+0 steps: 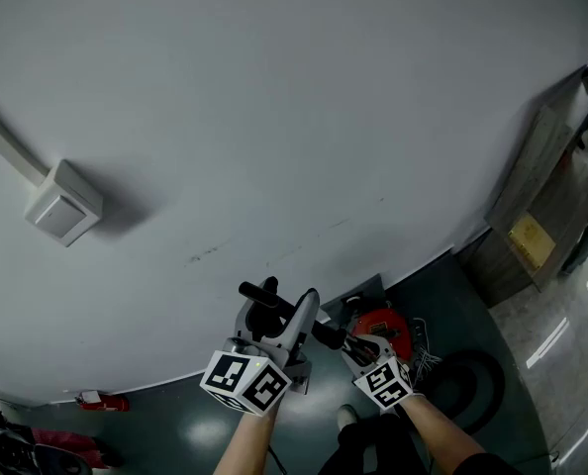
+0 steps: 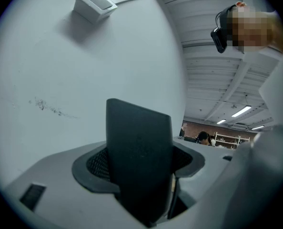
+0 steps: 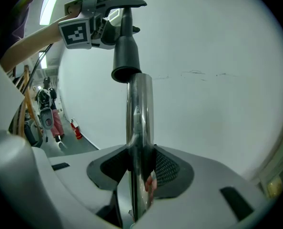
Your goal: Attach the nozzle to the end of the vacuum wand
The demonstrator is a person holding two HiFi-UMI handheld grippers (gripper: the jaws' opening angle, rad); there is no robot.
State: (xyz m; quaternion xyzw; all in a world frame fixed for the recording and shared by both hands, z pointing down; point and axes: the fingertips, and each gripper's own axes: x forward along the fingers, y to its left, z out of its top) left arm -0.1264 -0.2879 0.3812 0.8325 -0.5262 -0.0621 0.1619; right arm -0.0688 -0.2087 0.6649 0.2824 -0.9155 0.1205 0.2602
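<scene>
Right gripper view shows the chrome vacuum wand point(image 3: 139, 123) clamped between the jaws of the right gripper point(image 3: 139, 175), rising up and away towards the pale wall point(image 3: 217, 42). At its far end sits the black nozzle point(image 3: 126, 51), its flared collar meeting the wand's tip and lying a little to the left of the tube's line. I cannot tell whether the tip has entered the collar.

The left gripper point(image 2: 139, 185) has its jaws closed on the nozzle's flat black body, which fills the gap between them in its own view. In the head view both grippers are held up near the person, in front of the wall, with a switch box point(image 1: 64, 201) far off to the left.

To do this step well, I would keep the wand steady in the right gripper and bring the collar square onto the tube's axis first. Then push straight along the tube, perhaps with a slight twist. A skewed push would likely jam the collar or let the smooth chrome slide in its grip.

No container with contents shows. A red round unit point(image 1: 385, 325) on the floor point(image 1: 175, 414) is probably the vacuum's body, too small to read.
</scene>
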